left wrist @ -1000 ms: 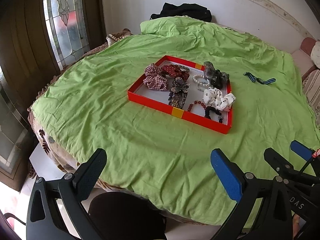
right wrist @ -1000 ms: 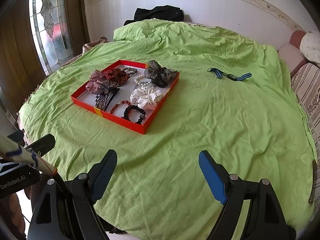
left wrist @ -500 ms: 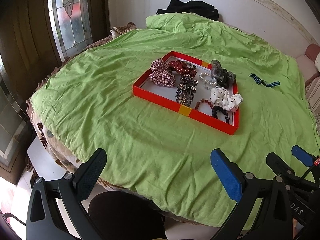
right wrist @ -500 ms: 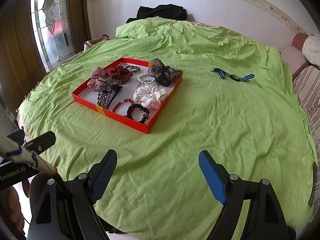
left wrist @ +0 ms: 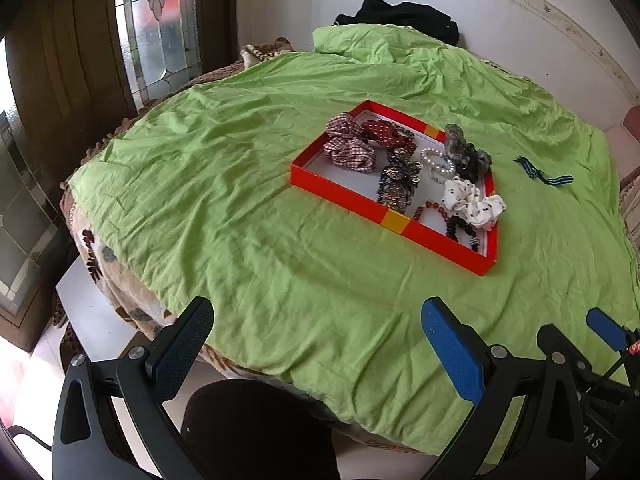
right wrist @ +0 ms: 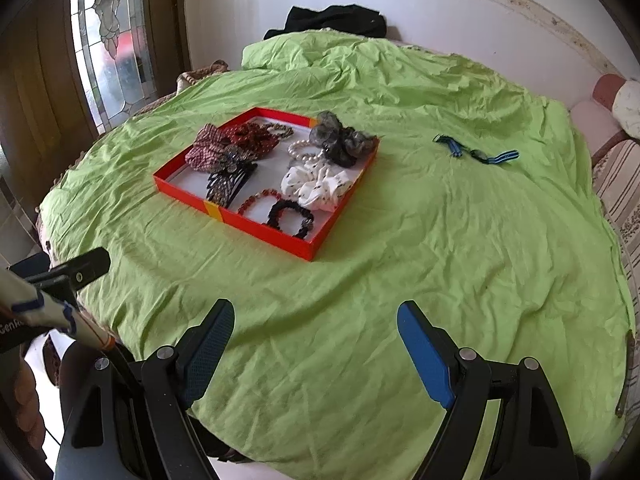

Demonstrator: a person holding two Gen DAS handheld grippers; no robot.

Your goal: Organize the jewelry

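A red tray (left wrist: 344, 202) (right wrist: 184, 200) lies on a green sheet in the middle of a round bed. It holds a plaid scrunchie (left wrist: 350, 146), a white dotted scrunchie (right wrist: 316, 184), a grey scrunchie (right wrist: 340, 142), a pearl bracelet (left wrist: 438, 162), a dark hair clip (left wrist: 398, 180) and beaded bracelets (right wrist: 290, 216). A blue striped band (right wrist: 476, 152) (left wrist: 546, 172) lies alone on the sheet to the tray's right. My left gripper (left wrist: 316, 340) and my right gripper (right wrist: 314, 336) both hover open and empty over the near edge of the bed, well short of the tray.
The green sheet (right wrist: 420, 260) is wrinkled and drapes over the bed's edge. A stained-glass window (left wrist: 160, 24) and dark wooden frame stand at the left. Black clothing (right wrist: 336, 20) lies against the white far wall. A striped cushion (right wrist: 616, 184) sits at the right.
The left wrist view has shifted so the tray now sits further right and lower in it. The right wrist view barely differs. Both grippers stay open.
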